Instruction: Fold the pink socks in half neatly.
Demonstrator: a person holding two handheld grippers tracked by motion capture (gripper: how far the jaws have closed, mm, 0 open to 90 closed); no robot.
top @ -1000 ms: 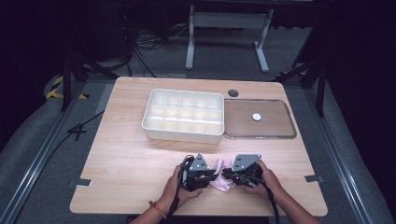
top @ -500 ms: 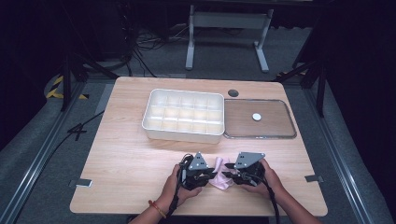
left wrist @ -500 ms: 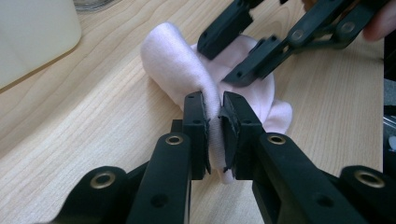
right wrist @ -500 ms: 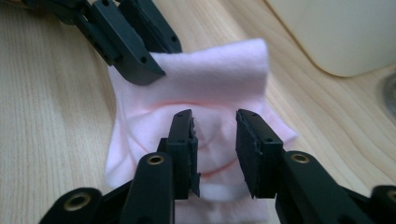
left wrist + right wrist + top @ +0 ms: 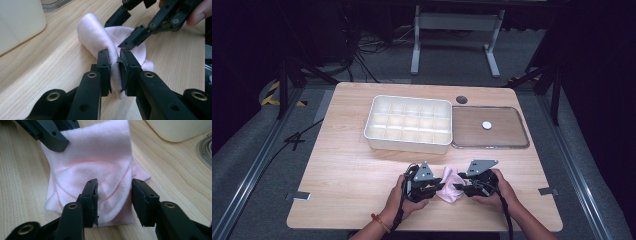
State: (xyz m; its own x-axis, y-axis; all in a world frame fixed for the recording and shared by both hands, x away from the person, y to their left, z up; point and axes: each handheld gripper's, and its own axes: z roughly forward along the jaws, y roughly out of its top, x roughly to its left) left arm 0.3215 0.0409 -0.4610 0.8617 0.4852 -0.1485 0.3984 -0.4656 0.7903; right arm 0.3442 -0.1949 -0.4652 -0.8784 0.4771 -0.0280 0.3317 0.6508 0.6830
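A pale pink cloth (image 5: 450, 186) lies crumpled on the wooden table near its front edge, between the two grippers. My left gripper (image 5: 438, 188) is shut on a raised fold of the pink cloth (image 5: 93, 32), with the fabric squeezed between its jaws (image 5: 114, 72). My right gripper (image 5: 458, 189) faces it from the other side and stands open. In the right gripper view its jaws straddle the near edge of the cloth (image 5: 95, 157) around (image 5: 113, 196) without pinching it. The right gripper's tips (image 5: 116, 35) hover over the cloth just beyond my left jaws.
A white box with several compartments (image 5: 409, 145) stands at mid-table. To its right lies a clear tray (image 5: 519, 131) holding a small white disc (image 5: 486, 125). A dark round hole cover (image 5: 461, 99) sits behind them. Bare wood spreads to the left.
Both hands stay almost where they were. The right gripper has crept a little to the right, and the cloth remains between the two grippers.
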